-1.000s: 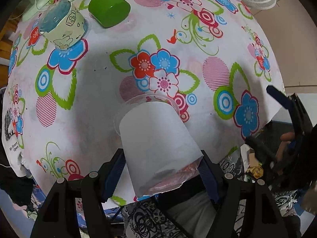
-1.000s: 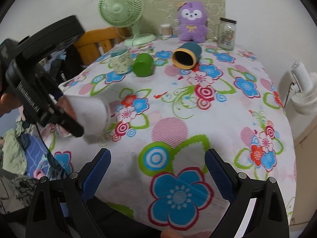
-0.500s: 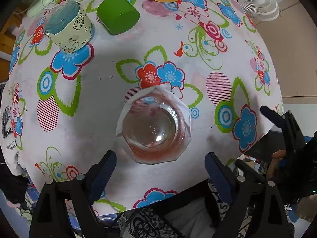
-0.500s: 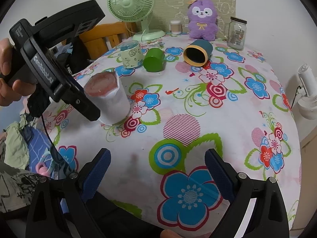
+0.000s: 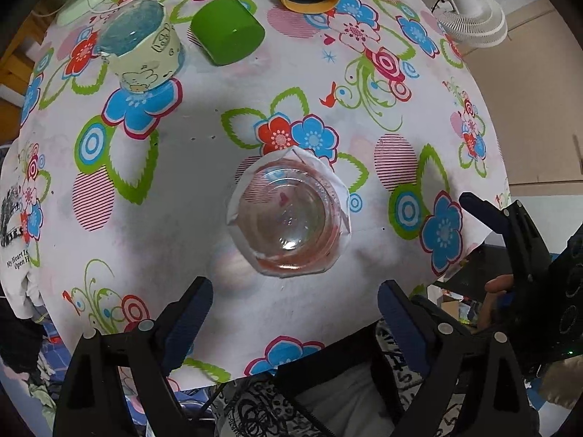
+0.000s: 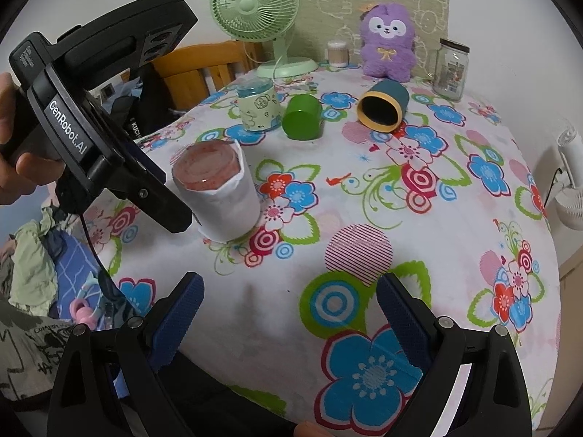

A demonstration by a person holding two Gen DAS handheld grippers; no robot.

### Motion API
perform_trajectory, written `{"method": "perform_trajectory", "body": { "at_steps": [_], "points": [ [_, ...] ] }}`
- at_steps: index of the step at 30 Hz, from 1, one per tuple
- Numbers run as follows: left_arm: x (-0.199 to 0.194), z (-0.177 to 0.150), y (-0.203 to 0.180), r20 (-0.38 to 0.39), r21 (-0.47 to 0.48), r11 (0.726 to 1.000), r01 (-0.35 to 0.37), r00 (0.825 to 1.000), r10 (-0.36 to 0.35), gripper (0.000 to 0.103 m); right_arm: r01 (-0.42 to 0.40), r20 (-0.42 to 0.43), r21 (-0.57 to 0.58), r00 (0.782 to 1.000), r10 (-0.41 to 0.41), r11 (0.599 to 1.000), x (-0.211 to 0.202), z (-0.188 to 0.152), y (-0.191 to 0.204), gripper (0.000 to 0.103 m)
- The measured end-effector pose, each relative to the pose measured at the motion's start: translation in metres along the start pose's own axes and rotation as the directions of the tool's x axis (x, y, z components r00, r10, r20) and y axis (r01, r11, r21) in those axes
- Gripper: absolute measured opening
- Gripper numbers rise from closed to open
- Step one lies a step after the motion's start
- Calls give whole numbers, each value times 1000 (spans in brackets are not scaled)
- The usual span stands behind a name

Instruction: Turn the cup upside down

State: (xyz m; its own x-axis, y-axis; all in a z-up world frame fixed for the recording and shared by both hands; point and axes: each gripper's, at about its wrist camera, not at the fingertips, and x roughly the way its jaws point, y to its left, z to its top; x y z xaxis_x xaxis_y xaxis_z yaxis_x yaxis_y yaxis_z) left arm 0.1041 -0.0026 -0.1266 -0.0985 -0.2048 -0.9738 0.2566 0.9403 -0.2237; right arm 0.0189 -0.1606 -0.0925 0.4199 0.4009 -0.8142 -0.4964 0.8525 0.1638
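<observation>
Left wrist view: clear plastic cup in white paper wrap (image 5: 289, 215) now stands inverted on floral tablecloth (image 5: 226, 182), released a second ago; left gripper (image 5: 291, 313) fingers spread (right gripper (image 6: 289, 306) likewise, idle). Flip apparently complete.

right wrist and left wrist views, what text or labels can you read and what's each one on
"GenRobot.AI": white print on the left tongs' black body.
"My Heart Is Open": partly cut off, on a white cloth at the table edge.
"KUCH": cut off, on dark fabric by the chair.
Jar label: too small to read.
Cartoon cup: drawings only, no words legible.
</observation>
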Motion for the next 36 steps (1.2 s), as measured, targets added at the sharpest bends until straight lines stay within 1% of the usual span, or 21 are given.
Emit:
{"method": "perform_trajectory", "body": {
  "at_steps": [7, 13, 18, 20, 23, 26, 28, 31, 34, 35, 36],
  "points": [
    [-13, -10, 3, 58, 2, 1000, 18, 998, -18, 93, 4, 13, -9, 1000, -4, 1000, -2, 7, 8, 97],
    [-31, -19, 7, 129, 4, 1000, 19, 991, -20, 93, 8, 32, -8, 999, -8, 1000, -5, 17, 13, 97],
    [-49, -26, 10, 207, 3, 1000, 18, 978, -18, 93, 5, 59, 9, 998, -6, 1000, -10, 27, 16, 97],
    [-56, -28, 12, 239, 1, 1000, 29, 971, -28, 93, 10, 71, 11, 997, -11, 1000, -12, 31, 19, 97],
    [-66, -30, 17, 296, -12, 999, 32, 955, -27, 93, 69, 87, 20, 994, -71, 997, -16, 38, 22, 97],
    [-77, -33, 23, 376, -37, 999, 20, 926, -5, 93, 150, 120, 41, 981, -154, 988, -24, 47, 21, 97],
    [-81, -35, 26, 412, -48, 999, 14, 911, 8, 93, 165, 149, 57, 974, -172, 985, -32, 53, 19, 97],
    [-89, -38, 28, 470, -61, 998, 13, 882, 18, 93, 195, 192, 74, 959, -206, 978, -45, 64, 21, 97],
    [-100, -44, 25, 550, -73, 997, -26, 833, 62, 93, 229, 238, 91, 940, -244, 969, -58, 73, 25, 97],
    [-102, -45, 24, 567, -75, 997, -34, 820, 71, 93, 239, 259, 98, 931, -256, 966, -63, 77, 27, 97],
    [-107, -49, 21, 601, -80, 996, -48, 795, 87, 93, 246, 275, 104, 924, -265, 964, -68, 80, 29, 97]
  ]
}}
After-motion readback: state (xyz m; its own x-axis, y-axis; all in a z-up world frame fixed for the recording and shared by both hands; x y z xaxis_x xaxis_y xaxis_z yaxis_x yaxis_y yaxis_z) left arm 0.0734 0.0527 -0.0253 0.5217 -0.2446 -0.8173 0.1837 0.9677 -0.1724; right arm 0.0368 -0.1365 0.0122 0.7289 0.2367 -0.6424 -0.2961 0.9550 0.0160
